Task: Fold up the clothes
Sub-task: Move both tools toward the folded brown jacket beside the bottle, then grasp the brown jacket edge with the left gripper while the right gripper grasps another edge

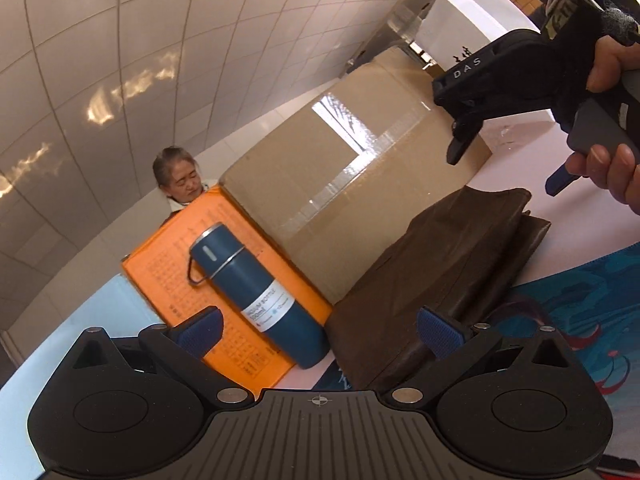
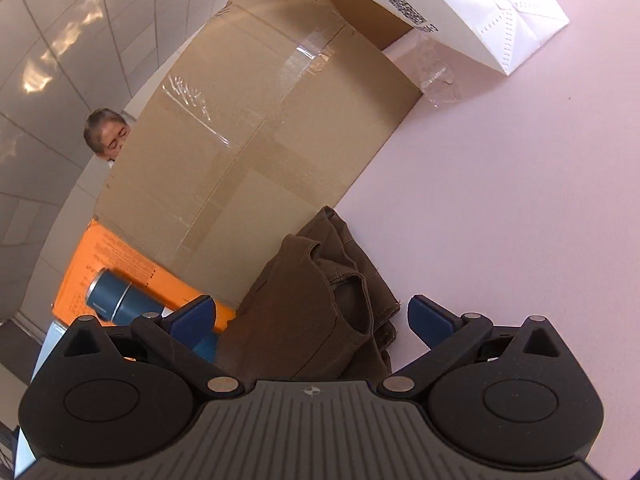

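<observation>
Nearest in each wrist view is the dark body of the tool. The left tongs (image 1: 320, 332) stand wide apart with nothing between the blue pads, hovering above the near end of a brown garment (image 1: 436, 276). The right tongs (image 2: 310, 320) are likewise spread wide and empty, held above the same garment (image 2: 316, 312), whose bunched hems and seams show just under them. The garment lies on the pale pink surface (image 2: 500, 200) as a compact, layered bundle, which suggests the folding is largely done and both tools are held clear of the cloth, not gripping it. In the left view its near corner overlaps a blue printed mat (image 1: 580, 292). Just left of the garment a navy flask (image 1: 256, 292) lies on its side on an orange box (image 1: 160, 280), probably put aside to leave room for folding. Behind the garment, touching its far end, a taped cardboard box (image 2: 260, 128) stands toward the far edge of the surface, with a white paper bag (image 2: 480, 8) beyond it. Farthest off, a woman (image 1: 178, 176) looks down behind the boxes, before a tiled wall.
</observation>
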`<state>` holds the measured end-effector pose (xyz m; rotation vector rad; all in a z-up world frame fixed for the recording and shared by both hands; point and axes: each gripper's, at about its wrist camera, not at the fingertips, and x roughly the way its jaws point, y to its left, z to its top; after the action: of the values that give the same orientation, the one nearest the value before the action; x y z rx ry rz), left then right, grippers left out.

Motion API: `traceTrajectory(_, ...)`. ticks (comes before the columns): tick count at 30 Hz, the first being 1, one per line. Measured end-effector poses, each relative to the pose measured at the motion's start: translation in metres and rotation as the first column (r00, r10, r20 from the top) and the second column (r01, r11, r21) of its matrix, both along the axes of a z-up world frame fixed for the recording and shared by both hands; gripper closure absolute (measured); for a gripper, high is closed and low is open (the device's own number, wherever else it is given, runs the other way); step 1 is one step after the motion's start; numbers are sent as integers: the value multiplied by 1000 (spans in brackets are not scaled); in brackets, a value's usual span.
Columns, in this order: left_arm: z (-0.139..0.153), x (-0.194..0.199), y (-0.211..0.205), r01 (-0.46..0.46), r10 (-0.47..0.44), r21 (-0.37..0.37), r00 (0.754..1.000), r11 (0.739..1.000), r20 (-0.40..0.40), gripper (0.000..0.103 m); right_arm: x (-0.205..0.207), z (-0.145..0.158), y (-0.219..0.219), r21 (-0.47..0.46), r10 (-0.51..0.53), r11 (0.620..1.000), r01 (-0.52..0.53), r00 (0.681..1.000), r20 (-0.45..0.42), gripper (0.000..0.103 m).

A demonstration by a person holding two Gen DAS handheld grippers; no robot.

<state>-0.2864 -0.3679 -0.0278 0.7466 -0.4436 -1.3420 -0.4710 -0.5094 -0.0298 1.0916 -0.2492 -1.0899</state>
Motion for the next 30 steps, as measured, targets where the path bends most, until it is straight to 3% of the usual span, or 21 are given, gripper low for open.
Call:
traceTrajectory(3,-12,-11,-28,13,-15,60,999,998,40,0,-2,-7,-2,-22,44,999,-44,999,13,0)
traceTrajectory(15,-22,-30,-104,-20,17,183,1000,983,18,0,-9,-11,4,-63,108,993,-103,990,95,0)
traceTrajectory(17,-17,-23,-113,-28,37,197,998,980,-45,11,-6,-10,5,-66,133,990,-128,988,77,0)
traceTrajectory(18,-14,-17,-118,-31,51,210,994,977,-92,41,-4,-10,5,-66,147,988,-143,987,61,0)
traceTrajectory(19,-10,-8,-119,-27,62,218,986,976,-157,69,-2,-9,5,-65,160,985,-157,986,43,0)
traceTrajectory(21,-4,12,-118,-16,85,230,953,973,-291,84,3,-8,4,-58,173,983,-172,985,2,0)
traceTrajectory(23,2,31,-117,-4,107,241,902,970,-419,85,9,-7,3,-49,182,982,-184,982,-40,0)
traceTrajectory(25,6,47,-113,-7,114,213,861,977,-496,88,15,-5,2,-40,189,980,-193,978,-86,0)
traceTrajectory(28,10,65,-107,-42,123,152,808,987,-576,90,29,-4,-4,-26,189,980,-196,968,-168,0)
traceTrajectory(30,12,76,-108,-39,124,149,776,988,-618,91,39,-3,-9,-23,204,977,-214,956,-210,0)
